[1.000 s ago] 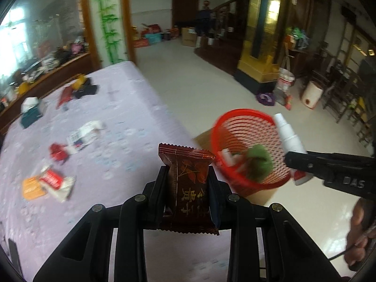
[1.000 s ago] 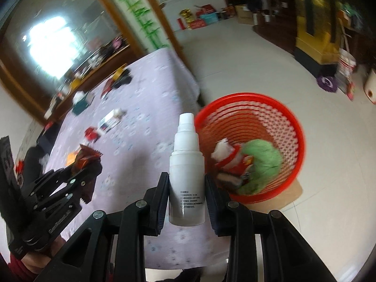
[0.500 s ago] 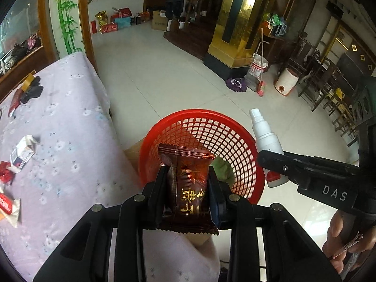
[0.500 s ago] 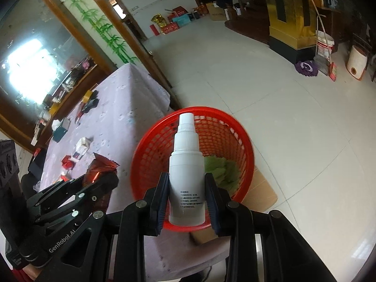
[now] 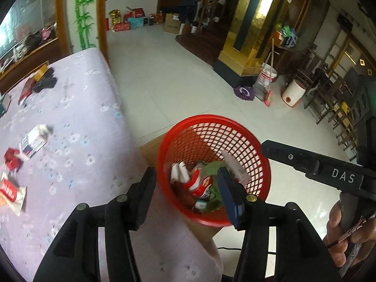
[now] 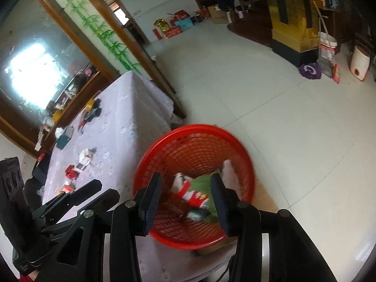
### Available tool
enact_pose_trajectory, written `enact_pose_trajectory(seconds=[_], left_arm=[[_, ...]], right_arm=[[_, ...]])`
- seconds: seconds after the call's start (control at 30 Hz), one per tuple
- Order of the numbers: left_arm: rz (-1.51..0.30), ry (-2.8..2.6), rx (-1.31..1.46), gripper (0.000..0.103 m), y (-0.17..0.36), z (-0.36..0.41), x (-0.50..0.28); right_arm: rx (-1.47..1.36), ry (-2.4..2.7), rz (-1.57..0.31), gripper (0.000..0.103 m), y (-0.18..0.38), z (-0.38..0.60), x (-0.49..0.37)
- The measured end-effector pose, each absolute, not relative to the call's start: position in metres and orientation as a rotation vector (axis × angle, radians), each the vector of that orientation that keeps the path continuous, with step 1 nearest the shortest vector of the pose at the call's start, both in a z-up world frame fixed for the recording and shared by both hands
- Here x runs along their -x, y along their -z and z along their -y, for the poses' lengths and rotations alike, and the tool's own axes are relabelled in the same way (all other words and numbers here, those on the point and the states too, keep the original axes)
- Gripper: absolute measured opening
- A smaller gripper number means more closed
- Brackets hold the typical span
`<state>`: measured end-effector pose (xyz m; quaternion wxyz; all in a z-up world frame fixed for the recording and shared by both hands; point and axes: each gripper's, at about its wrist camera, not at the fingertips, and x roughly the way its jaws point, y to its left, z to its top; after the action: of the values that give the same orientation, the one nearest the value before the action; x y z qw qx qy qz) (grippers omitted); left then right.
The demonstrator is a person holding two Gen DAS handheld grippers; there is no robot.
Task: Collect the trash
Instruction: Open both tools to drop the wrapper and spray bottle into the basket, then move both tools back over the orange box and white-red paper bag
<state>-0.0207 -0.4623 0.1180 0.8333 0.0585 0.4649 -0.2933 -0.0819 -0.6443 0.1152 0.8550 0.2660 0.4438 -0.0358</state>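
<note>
Black plastic jaws of the left gripper have just been opening and stand apart with nothing between them, and the right gripper has likewise just let go, its jaws spread and empty. Both hang over the round red plastic mesh basket, which sits on a flat piece of brown cardboard beside the table corner. Inside, the white plastic spray bottle lies tilted against the far wall, long axis slanting up and away, amid a green crumpled bag and red-and-white wrappers. Left of the basket, the lilac flowered tablecloth carries a white carton and red wrapper scraps. Farther off, pale tiled floor reaches a gold pillar.
</note>
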Motion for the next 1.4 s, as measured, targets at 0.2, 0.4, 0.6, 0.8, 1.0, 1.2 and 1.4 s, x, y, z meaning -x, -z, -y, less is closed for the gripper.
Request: enact_pose_trajectory(seconds=[0.2, 0.4, 0.6, 0.8, 1.0, 1.2, 1.4], left_arm=[[-0.988, 0.555, -0.093, 0.054, -0.119, 0.419, 0.028], [-0.997, 0.477, -0.035, 0.054, -0.118, 0.365, 0.031], [-0.998, 0.392, 0.039, 0.054, -0.119, 0.302, 0.035], [-0.981, 0.293, 0.080, 0.054, -0.118, 0.230, 0.040], [-0.957, 0.179, 0.108, 0.055, -0.119, 0.145, 0.046], [-0.959, 0.069, 0.146, 0.057, -0.114, 0.052, 0.039], [-0.968, 0.035, 0.141, 0.063, -0.107, -0.010, 0.023]], right_arm=[[-0.531, -0.002, -0.965, 0.051, -0.115, 0.606, 0.074], [-0.495, -0.074, -0.990, 0.051, -0.117, 0.561, 0.067], [-0.437, -0.154, -1.025, 0.052, -0.119, 0.510, 0.063], [-0.356, -0.244, -1.064, 0.053, -0.118, 0.453, 0.055], [-0.234, -0.359, -1.085, 0.061, -0.124, 0.387, 0.038], [-0.013, -0.495, -1.071, 0.069, -0.130, 0.305, 0.010], [0.144, -0.550, -1.062, 0.076, -0.108, 0.233, -0.042]])
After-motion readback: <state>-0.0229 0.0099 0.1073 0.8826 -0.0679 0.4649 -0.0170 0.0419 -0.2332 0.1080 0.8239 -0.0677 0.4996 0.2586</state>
